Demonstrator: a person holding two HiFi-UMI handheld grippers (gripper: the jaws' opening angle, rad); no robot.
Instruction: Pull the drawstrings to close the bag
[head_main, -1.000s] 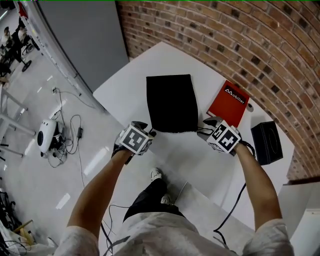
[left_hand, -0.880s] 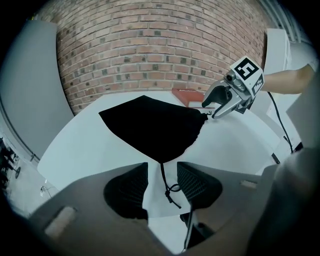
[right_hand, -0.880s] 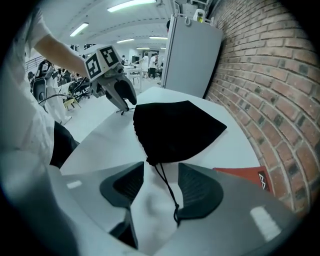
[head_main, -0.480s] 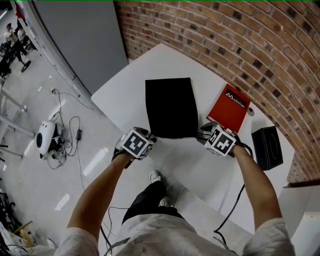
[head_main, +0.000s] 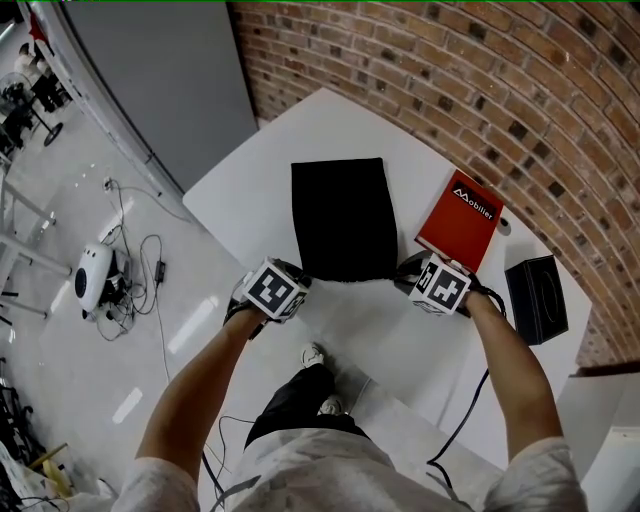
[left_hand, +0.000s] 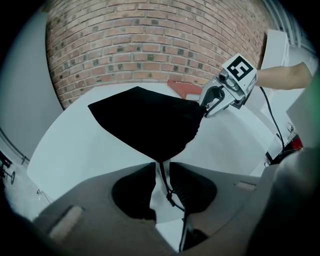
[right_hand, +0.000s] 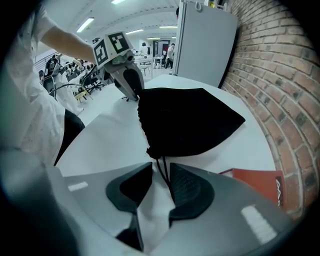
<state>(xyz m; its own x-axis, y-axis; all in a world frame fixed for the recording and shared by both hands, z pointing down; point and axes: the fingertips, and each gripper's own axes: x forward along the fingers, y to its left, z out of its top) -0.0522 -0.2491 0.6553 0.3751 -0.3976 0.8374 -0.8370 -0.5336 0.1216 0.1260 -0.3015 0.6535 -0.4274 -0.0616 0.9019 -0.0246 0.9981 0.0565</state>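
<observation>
A flat black drawstring bag (head_main: 343, 215) lies on the white table (head_main: 250, 190), its mouth towards me. My left gripper (head_main: 302, 273) is at the bag's near left corner. In the left gripper view its jaws (left_hand: 161, 167) are closing with the left drawstring (left_hand: 165, 182) running between them; a gap still shows beside the cord. My right gripper (head_main: 406, 270) is at the near right corner. Its jaws (right_hand: 161, 170) are closing too, and the right drawstring (right_hand: 163, 174) lies along the right pad with a gap beside it.
A red booklet (head_main: 460, 220) lies just right of the bag, close to the right gripper. A black box (head_main: 535, 298) stands further right. A brick wall (head_main: 500, 90) runs behind the table. The table's near edge is just below both grippers.
Both grippers have edged in to the bag's near corners. The bag has stayed where it was.
</observation>
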